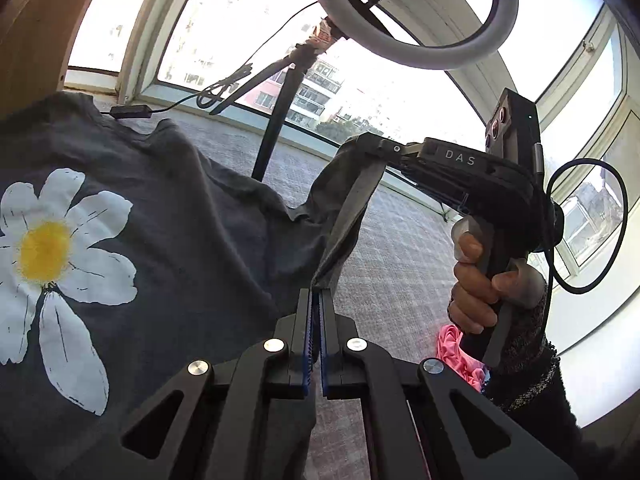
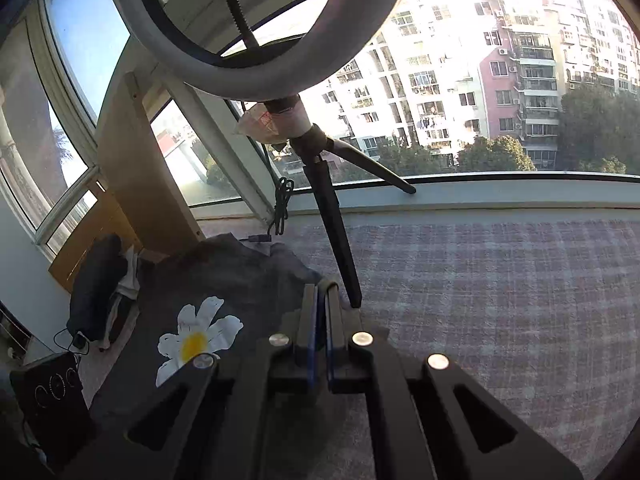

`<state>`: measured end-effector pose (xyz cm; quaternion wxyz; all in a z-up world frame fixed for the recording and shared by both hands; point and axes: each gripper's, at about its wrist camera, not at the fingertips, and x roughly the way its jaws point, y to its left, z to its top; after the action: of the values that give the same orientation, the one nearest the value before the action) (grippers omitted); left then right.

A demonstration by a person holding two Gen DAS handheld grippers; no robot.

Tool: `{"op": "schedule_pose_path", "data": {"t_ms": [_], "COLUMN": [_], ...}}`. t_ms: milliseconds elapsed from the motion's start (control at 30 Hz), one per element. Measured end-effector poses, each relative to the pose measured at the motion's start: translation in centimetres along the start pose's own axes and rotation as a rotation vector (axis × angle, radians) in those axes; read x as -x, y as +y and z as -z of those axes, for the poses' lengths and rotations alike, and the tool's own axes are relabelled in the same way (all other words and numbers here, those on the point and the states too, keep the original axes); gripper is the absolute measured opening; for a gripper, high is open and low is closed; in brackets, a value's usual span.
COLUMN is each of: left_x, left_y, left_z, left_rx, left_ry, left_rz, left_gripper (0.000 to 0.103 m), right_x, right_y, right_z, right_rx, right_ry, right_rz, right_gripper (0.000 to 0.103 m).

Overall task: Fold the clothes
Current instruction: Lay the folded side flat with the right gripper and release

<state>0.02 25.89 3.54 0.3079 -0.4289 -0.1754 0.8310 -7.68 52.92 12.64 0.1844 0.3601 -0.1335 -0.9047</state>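
Pinching the grey shirt, both grippers, left and right, hold it raised.

Home, upper-floor flat – curved bay window at 12 o'clock looks out on apartment blocks and treetops. Plaid-covered surface under the sill, ring light on a small tripod, clothes heaped at 9 o'clock – domestic setup.
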Motion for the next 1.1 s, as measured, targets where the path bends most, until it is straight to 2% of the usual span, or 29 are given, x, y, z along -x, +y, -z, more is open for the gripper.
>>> {"op": "schedule_pose_path", "data": {"t_ms": [67, 133, 200, 233, 267, 367, 467, 567, 667, 700, 733, 800, 867, 933, 1033, 1100], "left_x": [0.7, 0.9, 0.8, 1.3, 1.8, 4.5, 7.8, 11.4, 15.2, 16.1, 16.7, 18.0, 18.1, 17.7, 16.8, 16.2], "left_y": [2.6, 4.6, 6.1, 6.6, 7.2, 7.1, 5.5, 3.9, 2.6, 2.0, 1.3, 0.1, -0.8, -1.9, -3.2, -4.2], "left_z": [0.4, 0.9, 1.5, 1.7, 2.0, 3.2, 5.1, 7.5, 9.4, 9.9, 10.6, 12.1, 14.0, 16.2, 19.7, 22.6], "left_rx": [0.057, 0.083, 0.080, 0.095, 0.110, 0.103, 0.053, -0.006, -0.032, -0.056, -0.084, -0.136, -0.139, -0.145, -0.147, -0.171], "left_ry": [-0.002, 0.008, 0.041, 0.047, 0.052, 0.066, 0.102, 0.127, 0.132, 0.129, 0.130, 0.134, 0.164, 0.184, 0.230, 0.278], "left_rz": [-0.049, -0.110, -0.185, -0.191, -0.198, -0.173, -0.098, -0.071, -0.056, -0.062, -0.070, -0.079, -0.013, -0.017, -0.001, -0.010], "left_gripper": [0.002, 0.002, 0.000, 0.000, 0.000, 0.000, 0.000, 0.001, 0.001, 0.001, 0.001, 0.001, 0.003, 0.006, 0.007, 0.007], "right_x": [-3.3, -7.5, -10.7, -11.9, -11.7, -8.1, -2.6, 5.0, 13.8, 16.5, 18.5, 20.8, 21.3, 20.0, 16.0, 13.5], "right_y": [3.6, 6.1, 7.7, 8.3, 8.2, 6.8, 5.4, 3.3, 1.7, 1.5, 2.0, 3.4, 5.4, 7.4, 10.3, 11.7], "right_z": [-0.7, -0.8, -0.2, 0.0, 0.0, 0.2, 0.8, 1.3, 2.3, 2.8, 4.0, 7.2, 11.3, 16.1, 23.0, 25.9], "right_rx": [0.068, 0.109, 0.147, 0.157, 0.139, 0.062, 0.017, -0.047, -0.120, -0.134, -0.119, -0.104, -0.097, -0.098, -0.077, -0.050], "right_ry": [0.036, 0.123, 0.217, 0.253, 0.253, 0.230, 0.221, 0.191, 0.113, 0.091, 0.089, 0.117, 0.173, 0.246, 0.361, 0.404], "right_rz": [-0.012, -0.034, 0.038, 0.064, 0.047, -0.047, -0.106, -0.111, -0.101, -0.090, -0.058, -0.025, -0.026, -0.029, -0.018, -0.002], "right_gripper": [0.003, 0.005, 0.007, 0.007, 0.007, 0.019, 0.020, 0.020, 0.020, 0.023, 0.029, 0.030, 0.030, 0.030, 0.030, 0.030]}}
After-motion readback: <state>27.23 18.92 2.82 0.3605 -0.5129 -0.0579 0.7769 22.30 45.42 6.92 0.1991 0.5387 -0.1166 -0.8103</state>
